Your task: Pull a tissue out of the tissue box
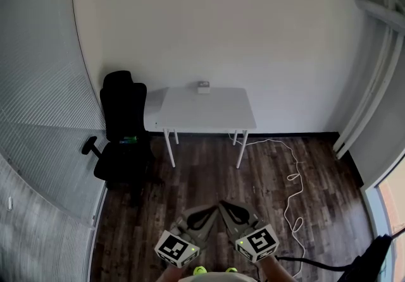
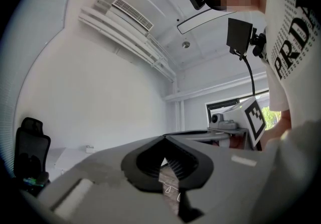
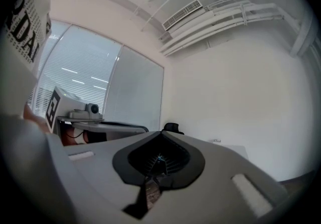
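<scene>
- White plain walls and a dark wood-plank floor [image 1: 202,176] make up the room.
- One white rectangular table [image 1: 190,116] on four thin legs stands against the far wall.
- One small boxy tissue box [image 1: 203,87] sits at the table's far edge, mid-length, well apart from both grippers.
- One black padded office chair [image 1: 123,129] stands beside the table's left edge.
- One thin white cable [image 1: 292,176] loops across the floor.
- Two grey grippers, left gripper [image 1: 211,212] and right gripper [image 1: 226,208]: each has its ribbed jaws closed together, holding nothing.

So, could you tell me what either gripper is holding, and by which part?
Nothing is held: left gripper and right gripper are both shut, empty, well away from the small grey tissue box on the white table.
</scene>
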`<state>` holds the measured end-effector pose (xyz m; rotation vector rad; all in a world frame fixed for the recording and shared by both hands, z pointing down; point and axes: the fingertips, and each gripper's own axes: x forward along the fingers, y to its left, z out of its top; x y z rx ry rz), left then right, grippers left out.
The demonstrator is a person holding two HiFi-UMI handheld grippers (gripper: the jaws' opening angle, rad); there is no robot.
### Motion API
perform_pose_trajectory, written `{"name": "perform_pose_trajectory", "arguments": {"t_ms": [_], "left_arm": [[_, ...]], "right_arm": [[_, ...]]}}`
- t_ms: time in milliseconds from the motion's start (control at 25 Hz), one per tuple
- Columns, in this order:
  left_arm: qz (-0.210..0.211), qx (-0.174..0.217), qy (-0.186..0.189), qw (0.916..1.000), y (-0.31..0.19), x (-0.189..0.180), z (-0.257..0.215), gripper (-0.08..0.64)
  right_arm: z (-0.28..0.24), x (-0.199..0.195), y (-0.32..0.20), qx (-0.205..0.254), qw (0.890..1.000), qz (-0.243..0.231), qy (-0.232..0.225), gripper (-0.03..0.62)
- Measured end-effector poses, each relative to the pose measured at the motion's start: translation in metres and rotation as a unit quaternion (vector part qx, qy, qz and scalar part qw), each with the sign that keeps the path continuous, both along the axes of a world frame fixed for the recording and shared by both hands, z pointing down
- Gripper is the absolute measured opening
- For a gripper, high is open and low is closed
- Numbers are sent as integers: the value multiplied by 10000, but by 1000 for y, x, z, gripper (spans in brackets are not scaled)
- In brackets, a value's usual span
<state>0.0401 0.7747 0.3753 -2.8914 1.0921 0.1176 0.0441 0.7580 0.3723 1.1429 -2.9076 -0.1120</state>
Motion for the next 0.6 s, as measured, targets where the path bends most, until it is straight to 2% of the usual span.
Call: {"name": "perform_pose_trajectory", "arguments": {"t_ms": [600], "left_arm": [[97,-7,4,10000,9,-26,4,-3]], "right_arm": [[3,-26,9,-19,9999,137,-11,9]]}}
